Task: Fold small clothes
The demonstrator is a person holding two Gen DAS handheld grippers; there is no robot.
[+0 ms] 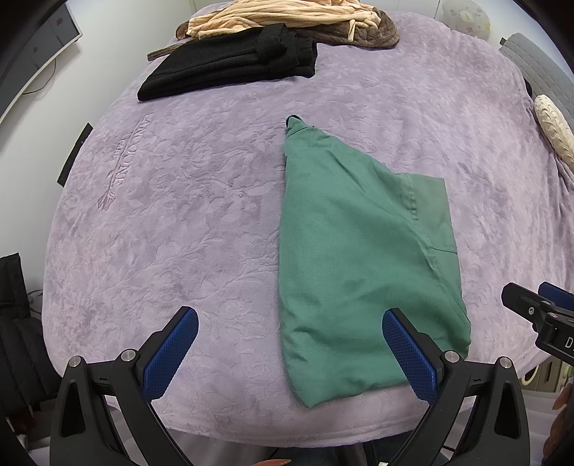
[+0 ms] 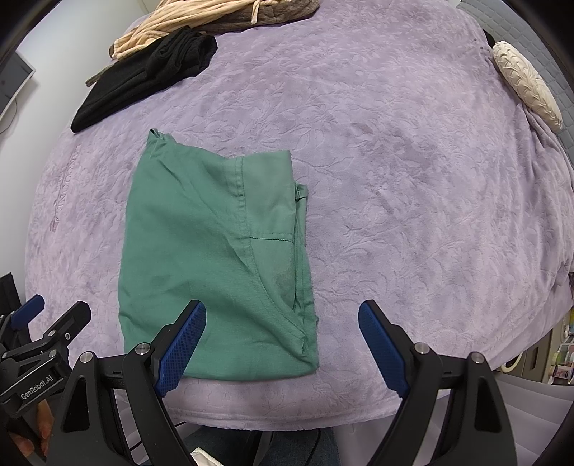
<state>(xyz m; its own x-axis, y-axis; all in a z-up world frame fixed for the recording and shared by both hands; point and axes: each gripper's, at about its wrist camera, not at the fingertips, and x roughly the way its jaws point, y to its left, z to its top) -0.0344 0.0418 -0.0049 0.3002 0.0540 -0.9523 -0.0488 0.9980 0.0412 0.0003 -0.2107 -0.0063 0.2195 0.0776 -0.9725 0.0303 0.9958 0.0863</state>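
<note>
A green garment (image 1: 362, 258) lies folded on a bed covered with a lilac embossed blanket (image 1: 201, 200). It sits near the bed's near edge, a little to one side of the middle, with its lower hem just short of that edge. The fabric is folded lengthwise into a long shape that narrows to a bunched tip pointing toward the far end of the bed. A seam and a flat panel show along its one side, and in the right wrist view a few layered edges stick out beside that panel.

The left tool (image 1: 290, 344) hangs above the near edge with its blue pads standing wide apart. One pad is over bare blanket and the other is over the lower corner of the green garment; neither pad presses the cloth. The right tool (image 2: 281, 337) also stands wide, one pad over the garment's lower part and the other over bare blanket beside it. Nothing is gripped by either tool. Both point steeply down at the bed.

At the far end of the bed a black folded garment (image 1: 229, 64) lies flat, and behind it is a heap of peach striped cloth (image 1: 272, 16) on something brown. A cream textured cushion (image 1: 554, 129) rests at the bed's far side edge.
</note>
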